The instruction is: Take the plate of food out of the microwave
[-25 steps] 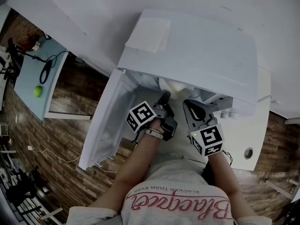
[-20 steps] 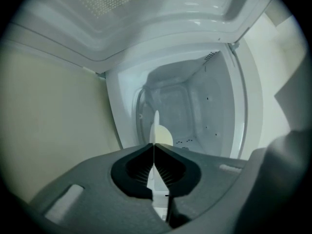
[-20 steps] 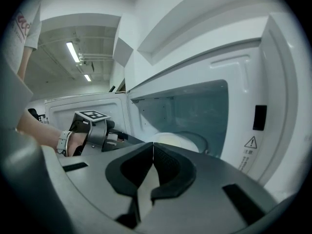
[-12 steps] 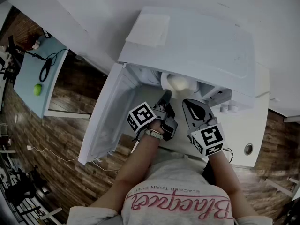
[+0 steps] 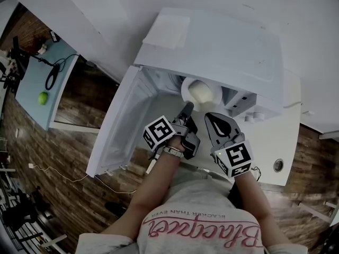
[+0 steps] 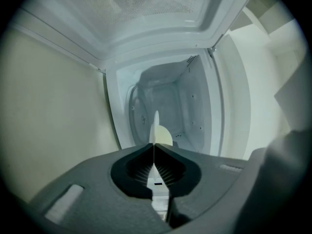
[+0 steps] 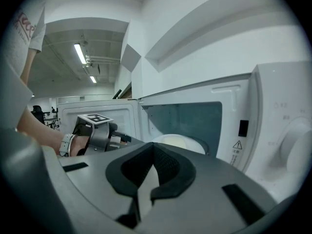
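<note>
The white microwave stands with its door swung open to the left. A white plate with pale food on it sticks partly out of the opening. My left gripper is shut on the plate's near rim. In the left gripper view the plate shows edge-on between the closed jaws, with the cavity behind it. My right gripper hovers just right of the left one, shut and holding nothing. The right gripper view shows the plate in the opening and the left gripper's marker cube.
A folded white sheet lies on the microwave's top. Its control knobs sit right of the opening. The microwave rests on a white counter. Far left, a pale table carries a green ball and a black cable.
The plate has slid further out of the microwave opening, drawn by my left gripper. Both grippers have come back a little toward the person.
</note>
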`<state>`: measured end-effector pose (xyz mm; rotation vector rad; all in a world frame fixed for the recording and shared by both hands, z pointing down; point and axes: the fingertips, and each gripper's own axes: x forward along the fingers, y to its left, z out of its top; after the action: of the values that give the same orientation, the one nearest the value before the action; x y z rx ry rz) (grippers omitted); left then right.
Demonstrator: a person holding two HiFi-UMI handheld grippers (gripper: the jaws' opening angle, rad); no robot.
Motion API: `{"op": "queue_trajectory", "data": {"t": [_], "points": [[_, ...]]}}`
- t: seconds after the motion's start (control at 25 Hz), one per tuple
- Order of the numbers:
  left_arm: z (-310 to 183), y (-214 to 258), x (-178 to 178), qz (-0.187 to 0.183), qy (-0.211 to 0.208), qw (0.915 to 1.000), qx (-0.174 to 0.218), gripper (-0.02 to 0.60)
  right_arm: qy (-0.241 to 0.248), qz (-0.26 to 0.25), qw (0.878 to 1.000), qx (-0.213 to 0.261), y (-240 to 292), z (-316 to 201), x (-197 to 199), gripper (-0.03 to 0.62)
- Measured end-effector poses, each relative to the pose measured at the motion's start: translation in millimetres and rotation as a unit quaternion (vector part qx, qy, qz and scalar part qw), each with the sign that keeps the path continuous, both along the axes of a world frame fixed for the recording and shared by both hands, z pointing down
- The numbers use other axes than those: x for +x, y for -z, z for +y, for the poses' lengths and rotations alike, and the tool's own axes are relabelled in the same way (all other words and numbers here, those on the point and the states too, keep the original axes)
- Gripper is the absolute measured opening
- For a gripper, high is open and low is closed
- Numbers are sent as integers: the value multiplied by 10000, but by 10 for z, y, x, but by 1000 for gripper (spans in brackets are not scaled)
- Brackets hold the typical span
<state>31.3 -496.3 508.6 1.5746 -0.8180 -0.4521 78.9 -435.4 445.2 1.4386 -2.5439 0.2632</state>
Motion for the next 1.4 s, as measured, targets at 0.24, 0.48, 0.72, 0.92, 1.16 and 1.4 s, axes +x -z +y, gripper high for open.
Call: {"op": "queue_trajectory", "data": {"t": [0.24,0.48,0.72,0.92,1.16,1.4], "points": [[145,43,3,45,37,10000,62,12,-52,98,9998,153,59,134,17,11],[306,79,-1,52,75,9999,95,12,-60,63,9996,261,132,283,45,11],[435,130,-8,137,141,9997,150,12,-53,48,9994,336,190,415,65,11],[590,165,38,201,157,9995,191,12,-15,46,9993,363,226,572,114,11],[796,259,76,391,186,9985,347,12,-8,-33,9992,395,252,757,149,11],[994,337,60,543,274,9973,414,12,38,-118,9993,362,246,959,151,11]]}}
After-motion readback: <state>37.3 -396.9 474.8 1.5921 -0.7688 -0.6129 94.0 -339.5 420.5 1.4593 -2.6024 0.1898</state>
